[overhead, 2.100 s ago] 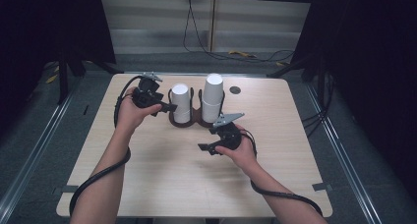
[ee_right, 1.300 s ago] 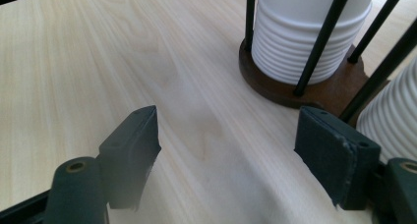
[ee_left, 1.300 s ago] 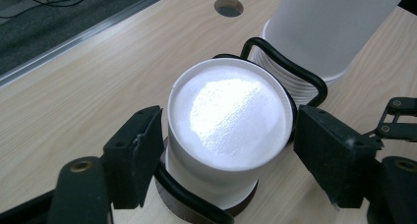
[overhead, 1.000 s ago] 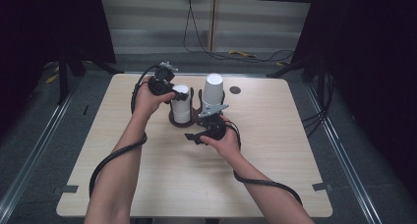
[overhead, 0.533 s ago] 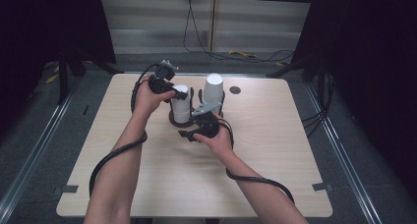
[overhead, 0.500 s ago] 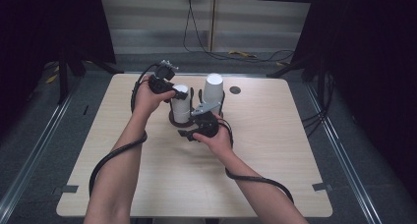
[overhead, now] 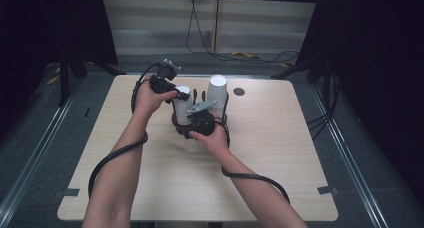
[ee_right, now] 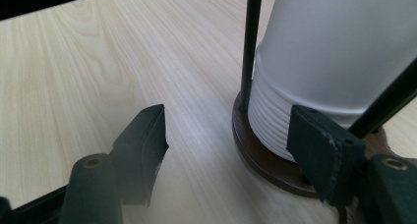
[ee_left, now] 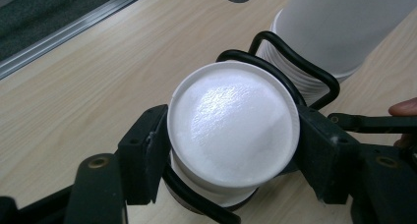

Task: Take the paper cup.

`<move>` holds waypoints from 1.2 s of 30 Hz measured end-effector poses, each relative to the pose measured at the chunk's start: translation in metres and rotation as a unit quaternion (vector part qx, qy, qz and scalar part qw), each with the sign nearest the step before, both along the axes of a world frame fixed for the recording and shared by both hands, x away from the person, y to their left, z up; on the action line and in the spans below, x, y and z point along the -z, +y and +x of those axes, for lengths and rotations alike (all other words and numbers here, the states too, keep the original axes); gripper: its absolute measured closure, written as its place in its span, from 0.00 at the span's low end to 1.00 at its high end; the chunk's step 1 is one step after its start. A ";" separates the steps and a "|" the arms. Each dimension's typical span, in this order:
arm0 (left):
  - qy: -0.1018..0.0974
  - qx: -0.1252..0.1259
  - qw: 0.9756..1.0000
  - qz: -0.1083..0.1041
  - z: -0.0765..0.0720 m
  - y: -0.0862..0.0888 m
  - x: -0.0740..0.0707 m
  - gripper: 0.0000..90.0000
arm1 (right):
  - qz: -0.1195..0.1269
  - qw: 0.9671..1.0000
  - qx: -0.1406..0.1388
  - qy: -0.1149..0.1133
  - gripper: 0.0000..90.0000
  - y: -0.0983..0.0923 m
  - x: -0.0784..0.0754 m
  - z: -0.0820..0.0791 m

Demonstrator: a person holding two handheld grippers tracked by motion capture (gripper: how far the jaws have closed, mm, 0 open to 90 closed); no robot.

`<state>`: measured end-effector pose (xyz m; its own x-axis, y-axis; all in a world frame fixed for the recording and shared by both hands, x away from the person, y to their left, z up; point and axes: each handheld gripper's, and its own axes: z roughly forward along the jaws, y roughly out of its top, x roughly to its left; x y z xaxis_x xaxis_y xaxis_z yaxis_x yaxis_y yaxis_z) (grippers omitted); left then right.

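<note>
Table (overhead: 300, 153): pale wood-grain top; a small round hole (overhead: 239, 92) near its far edge.

Cup holder (ee_right: 265, 167): dark round base with black wire uprights, standing on the far middle of the table. It carries two stacks of white cups, set upside down.

Right stack of cups (overhead: 217, 94): the taller of the two, ribbed rims showing at its foot in the right gripper view, a wire upright running up beside it.

Left stack of cups (ee_left: 233, 133): shorter, just beside the other stack, its flat round bottom turned up, a wire loop around it.

Left gripper (ee_left: 231, 160): comes down onto the left stack from above; its jaws have just been closing, and the pads now press on opposite sides of the top cup.

Right gripper (ee_right: 228, 145): low, at the near side of the holder's base. One jaw lies against the foot of the right stack, the other stands over bare table. The jaws are drawn in as far as they go, clamping nothing.
</note>
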<state>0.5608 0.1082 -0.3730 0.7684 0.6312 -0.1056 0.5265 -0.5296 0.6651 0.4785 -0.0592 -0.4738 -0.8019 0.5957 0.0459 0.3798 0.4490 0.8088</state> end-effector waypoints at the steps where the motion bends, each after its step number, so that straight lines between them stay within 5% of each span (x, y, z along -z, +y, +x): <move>1: 0.000 0.000 1.000 0.000 0.000 0.000 0.000 0.38 | -0.004 1.000 0.001 0.002 0.34 0.000 0.001 0.001; 12: -0.001 0.000 1.000 0.014 -0.001 -0.004 -0.007 0.39 | -0.009 1.000 0.011 0.006 0.33 -0.001 0.003 0.005; 27: -0.015 -0.013 0.999 0.025 -0.002 -0.005 -0.040 0.39 | -0.005 1.000 0.016 0.016 0.31 0.001 0.003 0.005; 36: -0.030 -0.021 0.999 0.013 -0.004 -0.008 -0.059 0.39 | -0.010 1.000 0.009 0.018 0.30 0.000 0.004 0.004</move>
